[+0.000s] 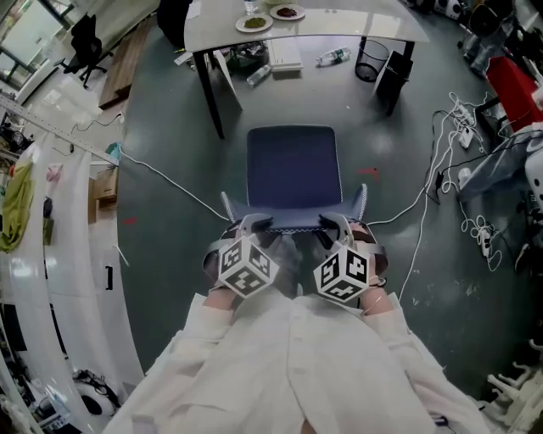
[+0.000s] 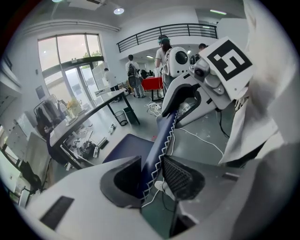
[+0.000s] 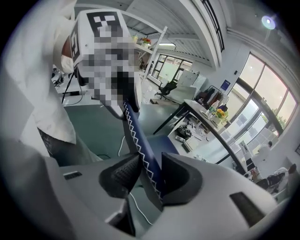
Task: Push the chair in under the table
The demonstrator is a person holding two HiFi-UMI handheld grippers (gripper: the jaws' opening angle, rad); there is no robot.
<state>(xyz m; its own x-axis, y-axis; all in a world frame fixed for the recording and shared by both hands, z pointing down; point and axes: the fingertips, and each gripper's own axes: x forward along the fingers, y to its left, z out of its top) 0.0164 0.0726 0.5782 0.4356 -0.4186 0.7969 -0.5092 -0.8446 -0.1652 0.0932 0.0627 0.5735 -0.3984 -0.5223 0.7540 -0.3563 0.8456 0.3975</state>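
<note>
A dark blue chair [image 1: 293, 165] stands on the grey floor in front of the white table [image 1: 339, 24], its seat short of the table's edge. My left gripper [image 1: 254, 224] and right gripper [image 1: 335, 224] both sit on the top edge of the backrest [image 1: 293, 228], left and right of its middle. In the left gripper view the zigzag-stitched backrest [image 2: 161, 136] runs between the pads of the left gripper [image 2: 152, 176], which is shut on it. The right gripper [image 3: 150, 173] likewise clamps the backrest [image 3: 136, 133], with the table [image 3: 206, 119] ahead.
Under the table lie a wire wastebasket [image 1: 371, 59], a black box [image 1: 394, 75], a bottle [image 1: 333, 57] and papers. Plates [image 1: 254, 23] stand on top. White cables [image 1: 441, 161] snake across the floor at the right. A white counter [image 1: 68, 220] runs along the left.
</note>
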